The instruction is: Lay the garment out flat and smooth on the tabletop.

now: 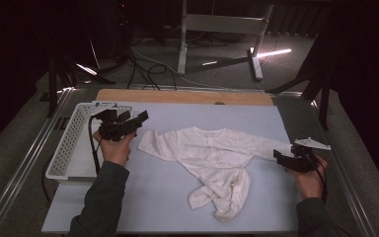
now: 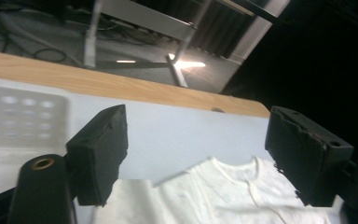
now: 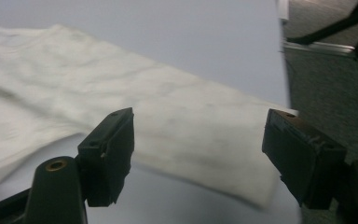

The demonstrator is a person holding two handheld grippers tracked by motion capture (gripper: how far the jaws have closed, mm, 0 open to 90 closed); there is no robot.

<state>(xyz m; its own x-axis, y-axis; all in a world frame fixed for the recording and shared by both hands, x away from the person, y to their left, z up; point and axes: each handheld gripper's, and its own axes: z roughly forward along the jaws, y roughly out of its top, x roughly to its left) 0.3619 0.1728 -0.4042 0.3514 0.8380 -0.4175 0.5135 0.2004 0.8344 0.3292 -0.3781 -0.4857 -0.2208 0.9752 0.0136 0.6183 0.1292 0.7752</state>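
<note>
the lower part of the white baby garment (image 1: 212, 158) lies bunched and twisted nearest to the person, while the body and the two sleeves are spread flat across the middle of the pale blue table (image 1: 177, 207). the work in hand is judged to be the flattening of this garment, with the sleeves already pulled out to both sides.

the right gripper (image 1: 282, 157) is seen just at the end of the right sleeve (image 3: 177, 135), with its jaws spread wide and nothing pinched between them; the cloth lies under them, not held. the left gripper (image 1: 131, 122) is held just beside the left sleeve, also with jaws spread and empty.

to do the step well, the crumpled legs should be handled next: each leg should be pinched at its hem, not in the middle, and drawn gently toward the near edge, so the flat sleeves are not disturbed.

farther off, a white basket (image 1: 66, 148) stands at the left edge of the table.
</note>
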